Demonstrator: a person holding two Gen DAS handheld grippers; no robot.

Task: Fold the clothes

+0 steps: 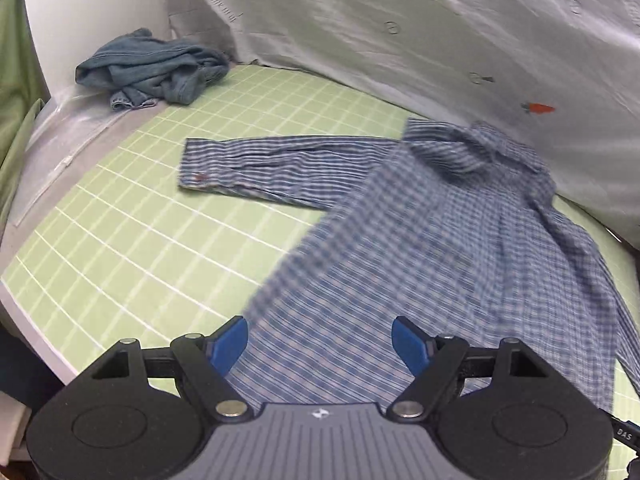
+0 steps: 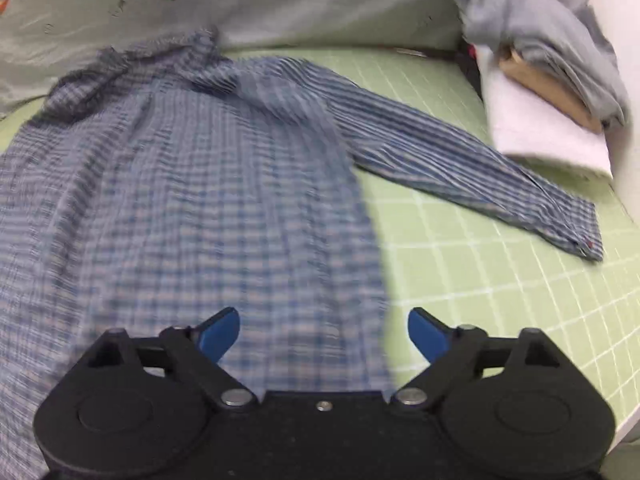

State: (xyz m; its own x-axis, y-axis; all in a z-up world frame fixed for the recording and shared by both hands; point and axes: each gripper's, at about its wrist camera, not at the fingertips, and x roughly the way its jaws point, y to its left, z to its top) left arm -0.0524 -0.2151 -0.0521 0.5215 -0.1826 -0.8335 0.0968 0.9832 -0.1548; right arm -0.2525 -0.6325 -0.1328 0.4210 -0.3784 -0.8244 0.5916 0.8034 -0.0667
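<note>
A blue checked long-sleeved shirt [image 1: 432, 240] lies spread on the green grid mat [image 1: 132, 240], collar at the far side, one sleeve [image 1: 260, 172] stretched out to the left. My left gripper [image 1: 320, 340] hovers open over the shirt's lower left hem, nothing between its blue fingertips. In the right wrist view the same shirt [image 2: 180, 184] fills the left and middle, its other sleeve [image 2: 472, 172] running out to the right across the mat [image 2: 500, 288]. My right gripper [image 2: 324, 332] is open above the shirt's lower right edge, holding nothing. The picture is blurred by motion.
A crumpled dark blue-grey garment [image 1: 156, 72] lies at the mat's far left corner. A pale cloth with carrot prints [image 1: 400, 32] hangs behind the mat. At the far right sits a stack of folded clothes [image 2: 548, 92], grey on tan on white. A clear plastic bag [image 1: 52, 148] lies along the left edge.
</note>
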